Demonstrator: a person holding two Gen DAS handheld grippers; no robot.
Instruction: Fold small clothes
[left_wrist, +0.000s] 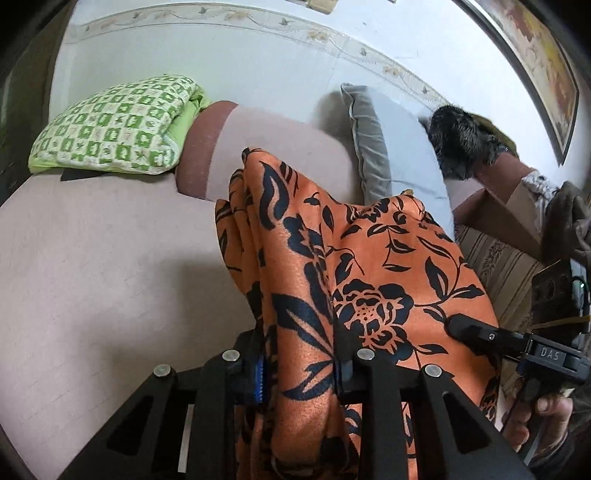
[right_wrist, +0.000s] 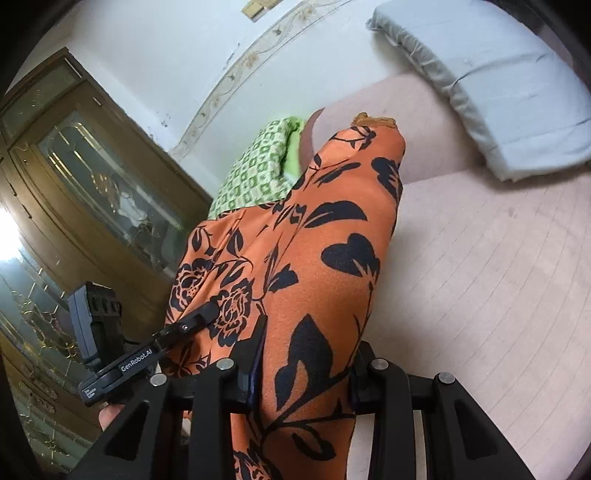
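An orange garment with a black flower print (left_wrist: 314, 280) hangs bunched and lifted above the pinkish bed sheet (left_wrist: 92, 277). My left gripper (left_wrist: 301, 369) is shut on its cloth, which drapes between and over the fingers. My right gripper (left_wrist: 458, 326) shows at the right of the left wrist view, its tip pressed on the same garment. In the right wrist view the garment (right_wrist: 314, 258) fills the middle, my right gripper (right_wrist: 306, 373) is shut on it, and my left gripper (right_wrist: 207, 314) grips its left edge.
A green checked folded blanket (left_wrist: 114, 125) lies at the far left of the bed. A grey pillow (left_wrist: 391, 147) leans on the white wall. A black furry thing (left_wrist: 461, 144) and cardboard boxes sit at the right. A wooden glass-door cabinet (right_wrist: 85, 192) stands left.
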